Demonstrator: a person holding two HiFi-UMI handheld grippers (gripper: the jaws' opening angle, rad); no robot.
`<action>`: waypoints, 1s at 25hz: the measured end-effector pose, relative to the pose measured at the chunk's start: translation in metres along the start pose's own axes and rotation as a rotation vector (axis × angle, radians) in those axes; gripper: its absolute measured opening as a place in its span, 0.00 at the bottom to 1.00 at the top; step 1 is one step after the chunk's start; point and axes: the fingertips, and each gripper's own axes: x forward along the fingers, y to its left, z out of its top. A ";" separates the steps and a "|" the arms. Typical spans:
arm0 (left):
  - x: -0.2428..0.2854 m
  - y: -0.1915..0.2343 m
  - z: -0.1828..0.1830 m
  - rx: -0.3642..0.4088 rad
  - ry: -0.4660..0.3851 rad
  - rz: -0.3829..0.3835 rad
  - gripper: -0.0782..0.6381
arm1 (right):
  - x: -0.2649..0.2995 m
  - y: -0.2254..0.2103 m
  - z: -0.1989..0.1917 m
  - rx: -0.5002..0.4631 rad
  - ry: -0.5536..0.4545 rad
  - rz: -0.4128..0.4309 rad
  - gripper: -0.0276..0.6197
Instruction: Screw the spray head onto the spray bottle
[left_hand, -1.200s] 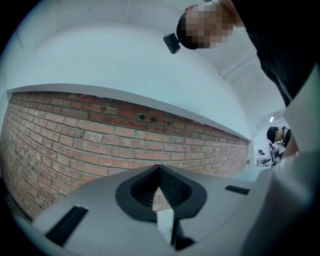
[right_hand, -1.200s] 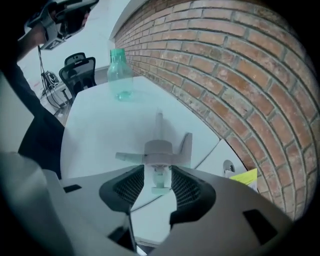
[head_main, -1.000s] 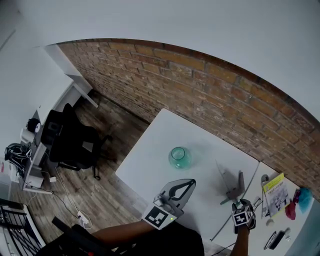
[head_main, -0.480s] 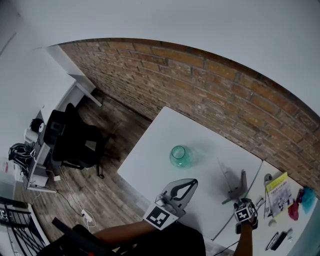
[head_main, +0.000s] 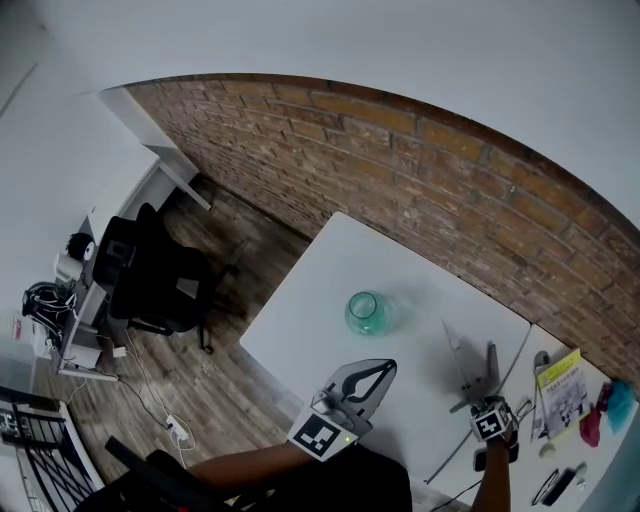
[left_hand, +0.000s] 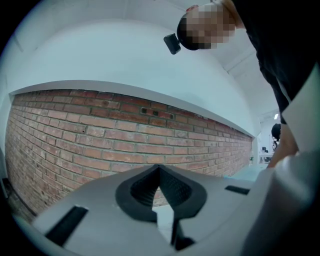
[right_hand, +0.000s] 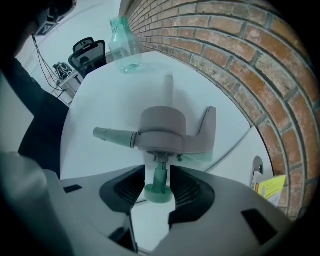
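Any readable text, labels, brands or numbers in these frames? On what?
Nothing can be read.
Yellow leaflet: dark print, too small and blurred to read.
Marker cubes: black-and-white square patterns, no letters.
Spray head and spray bottle: no label visible.

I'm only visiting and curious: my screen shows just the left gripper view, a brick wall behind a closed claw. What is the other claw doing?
Observer: The right claw points down over a grey plastic spray head resting on the white table.
Visitor: Has it grabbed it?
Observer: Not as far as I can see. The spray head's teal stem stands between the open jaws, with a gap on one side.
Visitor: Where's the bottle?
Observer: A clear teal-tinted bottle stands upright farther along the table, apart from the spray head, with nothing on its neck.
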 end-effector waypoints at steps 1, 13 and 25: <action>0.000 0.001 0.000 -0.001 0.001 0.002 0.11 | 0.002 0.000 0.001 -0.001 -0.001 0.001 0.29; -0.009 0.011 -0.002 -0.002 0.007 0.026 0.11 | 0.011 0.003 -0.006 0.015 0.065 0.001 0.26; -0.015 0.005 -0.001 -0.010 -0.001 0.013 0.11 | -0.004 0.009 -0.012 -0.044 0.066 -0.074 0.17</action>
